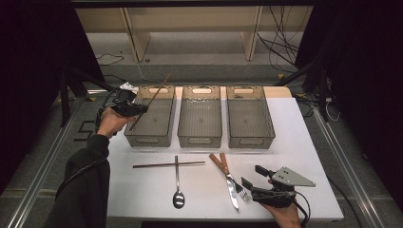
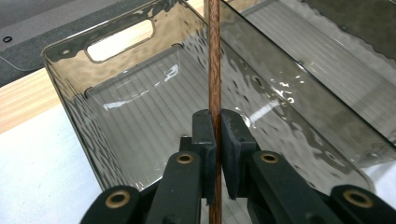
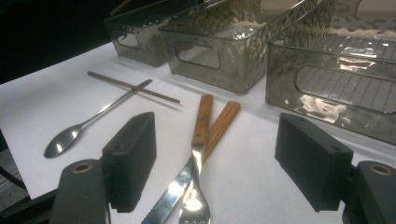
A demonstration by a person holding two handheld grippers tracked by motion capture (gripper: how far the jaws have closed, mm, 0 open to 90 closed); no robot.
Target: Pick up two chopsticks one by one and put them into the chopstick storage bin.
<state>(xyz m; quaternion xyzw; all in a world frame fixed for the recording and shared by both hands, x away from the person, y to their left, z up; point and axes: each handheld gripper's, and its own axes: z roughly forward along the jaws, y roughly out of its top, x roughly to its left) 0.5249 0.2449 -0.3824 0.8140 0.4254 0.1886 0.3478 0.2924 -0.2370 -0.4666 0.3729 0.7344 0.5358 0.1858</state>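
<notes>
Your left gripper pinches a brown chopstick, tilted over the leftmost bin | your right gripper gapes wide, empty, beside the wooden-handled knife and fork.

- L hand sits at far-left table edge, forearm in dark sleeve coming up from bottom-left, wrist angled inward to the right.
- L gripper points right, roughly level; in the left gripper view its jaws are pinched nearly together, pads clamped either side of a thin stick.
- R hand low at near-right table edge, just fingers and knuckles in shot.
- R gripper aims left/forward over the tabletop, grey plate on top, cable looping off at the right.
- R jaws spread wide, pads well apart, nothing gripped between them.
</notes>
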